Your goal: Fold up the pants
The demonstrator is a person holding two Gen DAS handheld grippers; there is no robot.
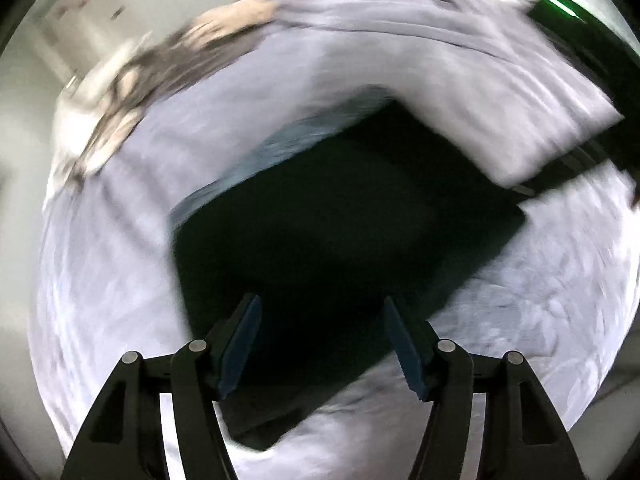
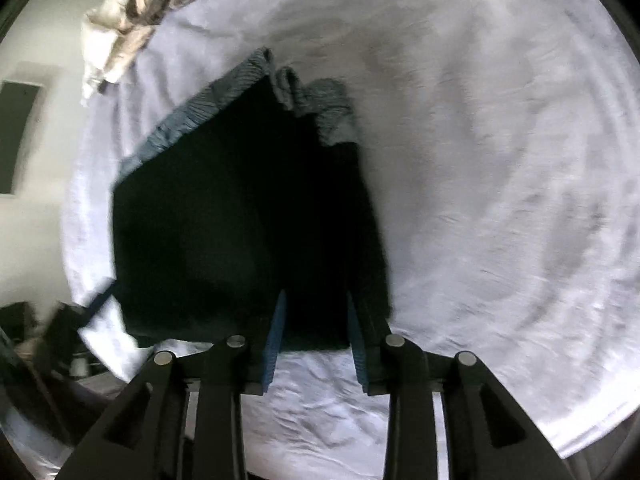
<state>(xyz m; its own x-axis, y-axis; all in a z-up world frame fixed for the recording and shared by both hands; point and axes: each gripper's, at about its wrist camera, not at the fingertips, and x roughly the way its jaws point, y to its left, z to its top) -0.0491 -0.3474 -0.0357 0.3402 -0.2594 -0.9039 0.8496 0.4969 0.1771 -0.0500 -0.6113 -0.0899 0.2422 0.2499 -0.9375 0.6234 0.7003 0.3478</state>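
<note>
Pants (image 1: 328,240), dark, laid flat in a folded block on a pale bed sheet (image 1: 120,240); a blue-grey ribbed waistband (image 1: 256,160) is seen along the edge toward 10 o'clock in the left wrist view. In the right wrist view the same pants (image 2: 224,232) fill the middle, with the waistband (image 2: 208,104) at 11 o'clock and a bunched part of it near 12 o'clock.

Left gripper (image 1: 320,344): pointed steeply down over the pants, jaws parted wide, blue pads (image 1: 240,348) clear of the cloth on both sides. Nothing is gripped; it is released. The picture is blurred by motion.

Right gripper (image 2: 316,340): pointed steeply down at the near edge of the pants, at 6 o'clock of the dark block. Its jaws are parted more narrowly, with dark cloth seen in the gap between the pads (image 2: 276,344). The pads are not seen to press on the cloth, so it is taken as released.

Pillow (image 1: 460,80), pale lilac, lies at 1 o'clock of the pants in the left wrist view, one corner over the dark cloth. Blanket (image 1: 132,92), brown and cream, is bunched at 10 o'clock by the bed's edge; it is seen again at 11 o'clock in the right wrist view (image 2: 128,20).

Writing, brands, labels: none can be read on any item.
</note>
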